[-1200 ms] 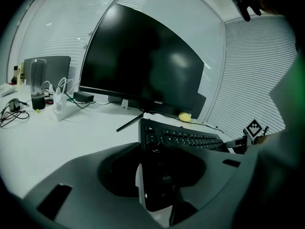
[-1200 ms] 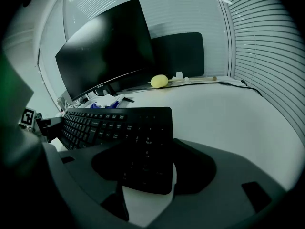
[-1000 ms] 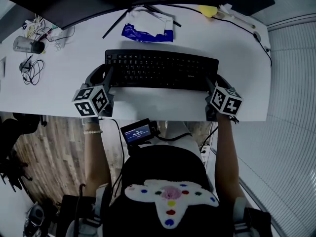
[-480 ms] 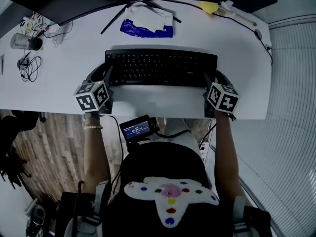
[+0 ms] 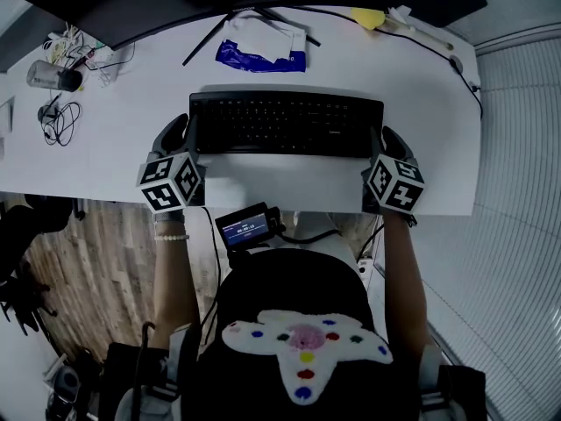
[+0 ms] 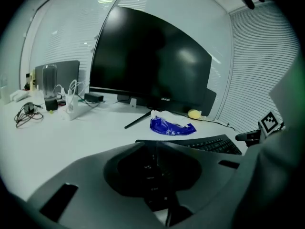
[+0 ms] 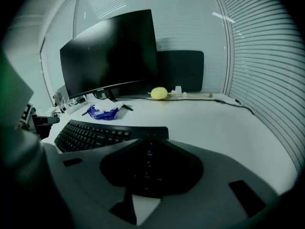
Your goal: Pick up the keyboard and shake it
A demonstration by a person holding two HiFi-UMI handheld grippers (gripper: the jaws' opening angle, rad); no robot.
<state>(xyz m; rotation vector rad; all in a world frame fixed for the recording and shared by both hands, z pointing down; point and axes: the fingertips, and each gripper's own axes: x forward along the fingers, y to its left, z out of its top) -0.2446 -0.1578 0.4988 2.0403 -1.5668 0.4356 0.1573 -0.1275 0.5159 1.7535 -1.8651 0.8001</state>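
Note:
A black keyboard (image 5: pixel 285 124) stretches across the middle of the white desk (image 5: pixel 114 156) in the head view. My left gripper (image 5: pixel 181 140) is at its left end and my right gripper (image 5: pixel 384 145) at its right end. Both pairs of jaws have just been closing, and each now grips an end of the keyboard. In the left gripper view, the keyboard (image 6: pixel 209 144) runs from the right into the left gripper (image 6: pixel 155 173). In the right gripper view, the keyboard (image 7: pixel 95 133) comes in from the left, its end between the right gripper's (image 7: pixel 150 171) jaws.
A wide dark monitor (image 5: pixel 158 3) stands at the back of the desk on a thin-legged stand. A blue and white packet (image 5: pixel 261 53) lies behind the keyboard, a yellow object (image 5: pixel 368 16) at the back right. Cables and a cup (image 5: pixel 51 77) crowd the left end. The front edge (image 5: pixel 263 207) is close.
Both grippers have drawn in and closed on the keyboard's ends. The keyboard has straightened and shifted a little to the right in the head view.

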